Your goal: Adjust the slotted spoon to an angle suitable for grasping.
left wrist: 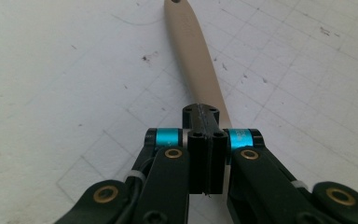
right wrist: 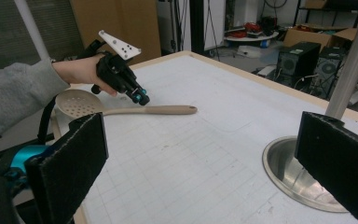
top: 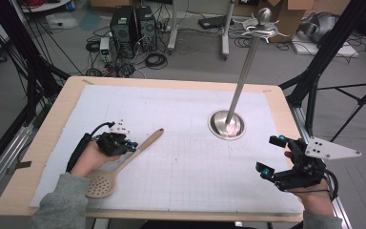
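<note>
1. The wooden slotted spoon [top: 124, 164] lies flat on the desk [top: 181, 95] near its front left corner, bowl toward the front edge.
2. The left gripper [top: 132, 145] is clenched on the spoon's handle.
3. The right gripper [top: 272, 155] sits released, jaws wide, by the right edge.
4. A metal stand [top: 227, 125] rises right of centre.

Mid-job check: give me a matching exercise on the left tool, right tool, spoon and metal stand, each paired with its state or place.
1. left tool
2. right tool
3. spoon
4. stand

a. upright on a round base
b. jaws open, holding nothing
c. shut on the handle
d. lying flat, slotted bowl toward the person

Pairs: 1-c, 2-b, 3-d, 4-a
</note>
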Demonstrator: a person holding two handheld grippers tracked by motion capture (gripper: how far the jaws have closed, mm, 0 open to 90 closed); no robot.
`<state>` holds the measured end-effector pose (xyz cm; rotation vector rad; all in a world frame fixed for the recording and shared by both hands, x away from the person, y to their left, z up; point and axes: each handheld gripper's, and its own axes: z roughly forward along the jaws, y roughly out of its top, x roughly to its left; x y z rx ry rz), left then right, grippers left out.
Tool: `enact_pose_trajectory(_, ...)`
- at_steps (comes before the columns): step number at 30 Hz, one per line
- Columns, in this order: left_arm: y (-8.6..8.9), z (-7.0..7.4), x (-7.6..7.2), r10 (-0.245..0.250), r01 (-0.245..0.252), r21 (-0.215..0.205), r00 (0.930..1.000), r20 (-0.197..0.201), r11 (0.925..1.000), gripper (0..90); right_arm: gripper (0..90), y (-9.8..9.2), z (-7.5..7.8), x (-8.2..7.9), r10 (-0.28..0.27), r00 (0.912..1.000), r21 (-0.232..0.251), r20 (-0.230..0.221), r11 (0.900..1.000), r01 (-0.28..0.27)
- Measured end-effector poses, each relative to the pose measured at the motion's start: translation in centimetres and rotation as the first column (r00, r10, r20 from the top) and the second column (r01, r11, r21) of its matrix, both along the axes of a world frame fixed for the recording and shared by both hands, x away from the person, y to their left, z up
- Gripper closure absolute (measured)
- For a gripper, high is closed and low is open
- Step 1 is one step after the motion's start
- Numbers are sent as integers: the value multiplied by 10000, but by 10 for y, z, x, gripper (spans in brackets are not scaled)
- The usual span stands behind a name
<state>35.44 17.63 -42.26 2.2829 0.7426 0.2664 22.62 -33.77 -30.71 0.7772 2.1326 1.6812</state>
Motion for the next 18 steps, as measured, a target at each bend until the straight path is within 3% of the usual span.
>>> enact_pose_trajectory(2, -1, -1, 0, 2, -2, 7, 10000, -17, 10000, 899, 14, 0, 0, 0, -13, 10000, 43, -26, 10000, 14)
enact_pose_trajectory(9, -7, -3, -3, -670, 668, -304, 9977, -34, 9973, 899, 14, 0, 0, 0, 30, 10000, -4, 25, 10000, -30)
enact_pose_trajectory(18, -15, -4, -7, -1541, 1533, -531, 9880, -126, 9868, 899, 14, 0, 0, 0, 0, 10000, -12, 23, 10000, 0)
